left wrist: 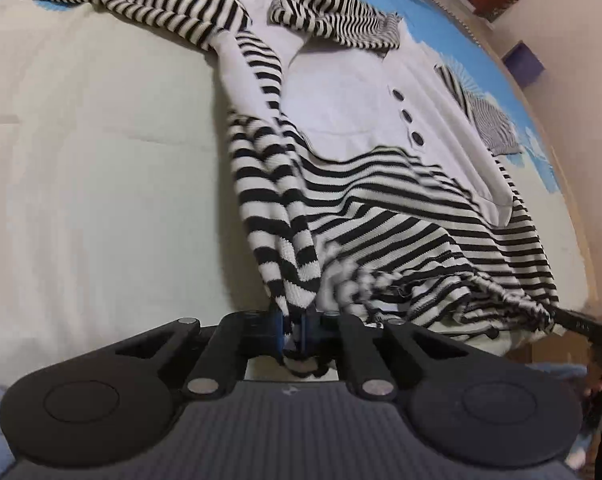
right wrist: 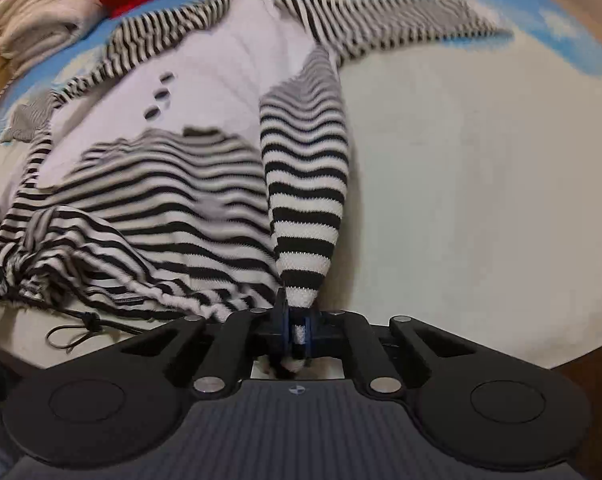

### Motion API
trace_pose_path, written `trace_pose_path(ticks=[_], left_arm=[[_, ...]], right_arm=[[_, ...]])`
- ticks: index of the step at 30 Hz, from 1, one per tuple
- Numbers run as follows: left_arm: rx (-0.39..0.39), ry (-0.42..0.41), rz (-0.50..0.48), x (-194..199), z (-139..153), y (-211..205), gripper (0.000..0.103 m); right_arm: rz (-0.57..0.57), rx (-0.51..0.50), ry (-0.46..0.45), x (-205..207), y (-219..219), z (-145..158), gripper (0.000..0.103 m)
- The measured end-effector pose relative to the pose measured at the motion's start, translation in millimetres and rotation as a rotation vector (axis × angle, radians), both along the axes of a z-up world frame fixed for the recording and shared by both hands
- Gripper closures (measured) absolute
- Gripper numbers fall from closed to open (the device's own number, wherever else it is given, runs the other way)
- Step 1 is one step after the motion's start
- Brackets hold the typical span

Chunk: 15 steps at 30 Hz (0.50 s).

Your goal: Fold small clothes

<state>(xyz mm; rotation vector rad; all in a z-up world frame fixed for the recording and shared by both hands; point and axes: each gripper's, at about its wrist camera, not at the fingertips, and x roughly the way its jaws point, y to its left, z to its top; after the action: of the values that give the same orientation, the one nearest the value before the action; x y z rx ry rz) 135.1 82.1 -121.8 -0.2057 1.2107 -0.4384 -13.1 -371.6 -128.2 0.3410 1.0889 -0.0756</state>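
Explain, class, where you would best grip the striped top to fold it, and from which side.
Grip the striped top at its two bottom hem corners, coming from the hem's near side; the hem lies nearest and gathers into thin bunches. Left hand-held gripper and right hand-held gripper hold there.

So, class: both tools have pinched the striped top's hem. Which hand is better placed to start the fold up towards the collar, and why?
Probably the right. The right tool grips a flat, taut strip of the striped top, running straight to the shoulder. The left tool holds bunched, twisted fabric. Both should lift together.
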Motion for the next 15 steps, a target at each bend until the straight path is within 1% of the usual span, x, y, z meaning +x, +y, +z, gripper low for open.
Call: trace_pose_path(ticks=[1,2,3,4,5,6,7,8,9,11,12,14,15], left_arm=[[0.012,0.008,-0.004,-2,-2,3,0.092],[0.041,0.007,-0.017,-3,-7,1,0.089],[0.078,0.005,-0.027,-1,-10,-2,0.079],[0.118,-0.002,-0.029,-1,-13,-6,0.061],[0.141,-0.012,-0.025,0,-13,-8,0.053],[0.145,-0.024,-0.016,1,-10,-7,0.043],[0.137,-0.039,-0.002,3,-4,-3,0.037],[0.122,-0.06,0.016,4,4,2,0.036],[0.099,-0.084,0.037,5,15,10,0.034],[0.033,-0.143,0.077,14,42,18,0.03],[0.002,-0.174,0.083,23,56,16,0.029],[-0.051,-0.243,0.068,49,81,3,0.028],[-0.067,-0.259,0.054,63,88,-8,0.022]], right_arm=[[0.006,0.012,0.008,-1,-2,0,0.097],[0.009,0.011,0.042,-1,-2,-7,0.096],[0.015,-0.001,0.084,7,1,-18,0.094],[0.019,-0.024,0.141,16,6,-30,0.087],[0.023,-0.044,0.15,19,10,-31,0.083],[0.038,-0.078,0.148,23,15,-28,0.075],[0.045,-0.112,0.149,27,18,-25,0.059],[0.034,-0.135,0.136,26,17,-19,0.05],[0.012,-0.13,0.104,23,11,-9,0.04],[-0.057,-0.106,0.051,19,-4,13,0.039],[-0.101,-0.107,0.004,18,-13,29,0.039],[-0.169,-0.121,-0.106,25,-22,56,0.039],[-0.204,-0.118,-0.181,36,-24,71,0.037]])
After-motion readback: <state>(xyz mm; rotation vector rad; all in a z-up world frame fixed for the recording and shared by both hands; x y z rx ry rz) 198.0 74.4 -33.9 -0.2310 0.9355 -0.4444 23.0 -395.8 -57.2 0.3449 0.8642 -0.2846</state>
